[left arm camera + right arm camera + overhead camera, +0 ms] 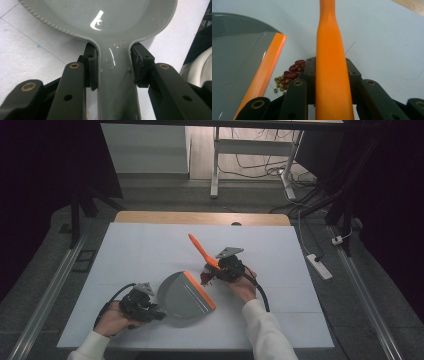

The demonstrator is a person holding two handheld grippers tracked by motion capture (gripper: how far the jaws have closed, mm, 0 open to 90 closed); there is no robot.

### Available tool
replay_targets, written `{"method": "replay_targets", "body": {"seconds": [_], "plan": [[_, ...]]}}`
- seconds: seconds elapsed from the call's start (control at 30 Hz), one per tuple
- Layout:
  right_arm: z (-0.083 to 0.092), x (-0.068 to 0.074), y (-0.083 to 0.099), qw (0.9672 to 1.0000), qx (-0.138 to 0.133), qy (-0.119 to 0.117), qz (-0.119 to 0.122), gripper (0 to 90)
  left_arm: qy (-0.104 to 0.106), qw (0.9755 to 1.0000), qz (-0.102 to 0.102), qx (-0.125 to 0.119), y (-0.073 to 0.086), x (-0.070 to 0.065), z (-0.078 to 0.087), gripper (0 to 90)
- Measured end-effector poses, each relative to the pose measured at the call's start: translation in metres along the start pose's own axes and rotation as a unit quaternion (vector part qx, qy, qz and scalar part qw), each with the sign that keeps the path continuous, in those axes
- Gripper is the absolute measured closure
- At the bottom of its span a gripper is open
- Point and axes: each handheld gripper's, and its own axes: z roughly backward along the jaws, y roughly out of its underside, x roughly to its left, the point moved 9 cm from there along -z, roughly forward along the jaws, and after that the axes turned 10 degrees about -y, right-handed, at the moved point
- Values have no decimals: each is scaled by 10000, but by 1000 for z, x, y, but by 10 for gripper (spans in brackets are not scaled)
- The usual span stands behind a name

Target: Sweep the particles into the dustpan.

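Left gripper (159, 315) clamps the grey dustpan (185, 300) handle; right gripper (216, 269) clamps an orange brush (202, 251), probably, with beans (287, 76) lying between brush and dustpan lip.

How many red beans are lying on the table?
About 5 red beans, bunched beside the dustpan's orange edge, mixed with small green ones; the tongs may hide more.

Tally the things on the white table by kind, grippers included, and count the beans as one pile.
Grippers: 2, left gripper and right gripper
Grey dustpan: 1
Orange brush handle: 1
Bean pile: 1
Total: 5
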Motion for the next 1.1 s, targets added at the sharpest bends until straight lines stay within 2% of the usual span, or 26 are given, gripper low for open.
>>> {"method": "replay_targets", "body": {"seconds": [0.2,1.1], "plan": [[0,5,0,9998,-57,-154,-63,704,-8,10000,4,-14,0,0,0,618],[-11,39,-5,9989,-97,-406,212,704,-23,10000,5,-14,0,-1,-1,618]]}}
